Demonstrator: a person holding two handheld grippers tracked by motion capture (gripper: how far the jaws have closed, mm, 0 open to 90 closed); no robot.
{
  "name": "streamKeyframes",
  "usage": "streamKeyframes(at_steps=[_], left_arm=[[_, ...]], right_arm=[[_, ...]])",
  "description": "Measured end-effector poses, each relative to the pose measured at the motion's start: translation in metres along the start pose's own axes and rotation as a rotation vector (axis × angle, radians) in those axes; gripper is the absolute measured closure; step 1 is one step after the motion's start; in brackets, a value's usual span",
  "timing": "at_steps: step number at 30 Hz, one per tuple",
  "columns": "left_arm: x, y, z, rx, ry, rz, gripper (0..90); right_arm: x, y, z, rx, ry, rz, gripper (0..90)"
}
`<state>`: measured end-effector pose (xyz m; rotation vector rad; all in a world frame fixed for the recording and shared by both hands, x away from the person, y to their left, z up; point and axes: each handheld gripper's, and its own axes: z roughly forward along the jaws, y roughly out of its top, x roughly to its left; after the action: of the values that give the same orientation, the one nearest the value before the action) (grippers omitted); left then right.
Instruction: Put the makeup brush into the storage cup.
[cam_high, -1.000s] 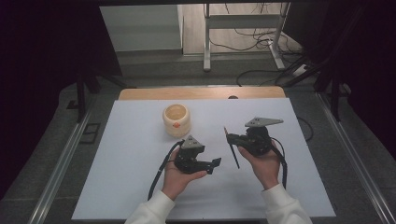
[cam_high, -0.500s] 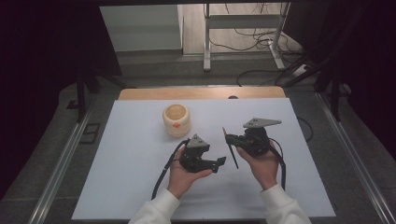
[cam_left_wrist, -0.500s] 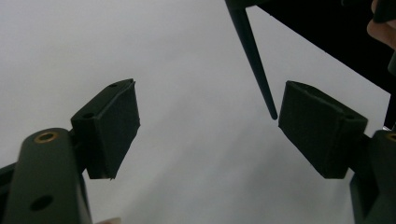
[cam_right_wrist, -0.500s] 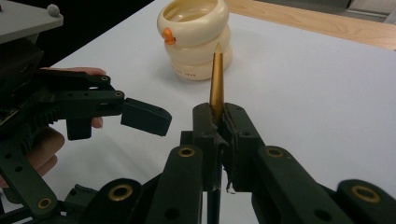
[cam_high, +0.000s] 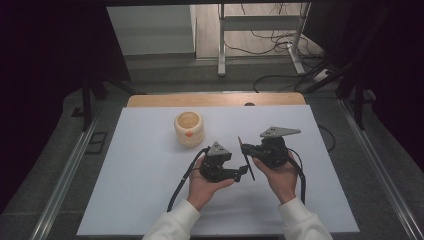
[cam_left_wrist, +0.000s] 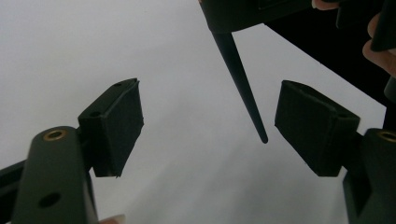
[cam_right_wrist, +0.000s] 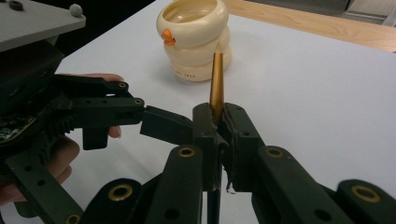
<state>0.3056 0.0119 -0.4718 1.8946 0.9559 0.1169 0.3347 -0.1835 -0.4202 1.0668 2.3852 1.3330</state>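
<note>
Chopstick (cam_right_wrist: 216, 77), thin and tapered, is clamped upright between the closed pads of the right tool (cam_right_wrist: 219, 126), just right of centre in the high view, above the white desk (cam_high: 145, 180). The left tool (cam_left_wrist: 208, 126) sits at centre frame, its jaws wide apart but just now closing a little, the stick's dark tip hanging between them untouched. A cream ringed cup (cam_high: 189, 129) stands upper left of both hands.

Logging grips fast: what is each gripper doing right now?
Left gripper: open, holding nothing; jaws have just been closing a little.
Right gripper: shut on a thin pointed stick.
</note>
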Motion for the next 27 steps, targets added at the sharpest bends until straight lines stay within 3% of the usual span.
streamKeyframes(at_steps=[5, 11, 21, 27], left_arm=[[0.000, 0.002, 0.004, -0.022, -0.009, -0.018, 26.6], [0.001, 0.003, 0.011, -0.049, -0.019, -0.050, 36.1], [0.002, 0.005, 0.018, -0.062, -0.042, -0.068, 51.6], [0.003, 0.006, 0.019, -0.051, -0.067, -0.096, 67.7]], right_arm=[[0.000, 0.000, 0.000, -0.004, 0.000, -0.002, 84.9], [0.000, 0.000, 0.000, -0.009, -0.001, -0.001, 84.9], [0.002, 0.000, 0.001, -0.013, 0.007, -0.006, 84.9], [0.001, 0.000, 0.001, -0.017, 0.016, -0.005, 84.9]])
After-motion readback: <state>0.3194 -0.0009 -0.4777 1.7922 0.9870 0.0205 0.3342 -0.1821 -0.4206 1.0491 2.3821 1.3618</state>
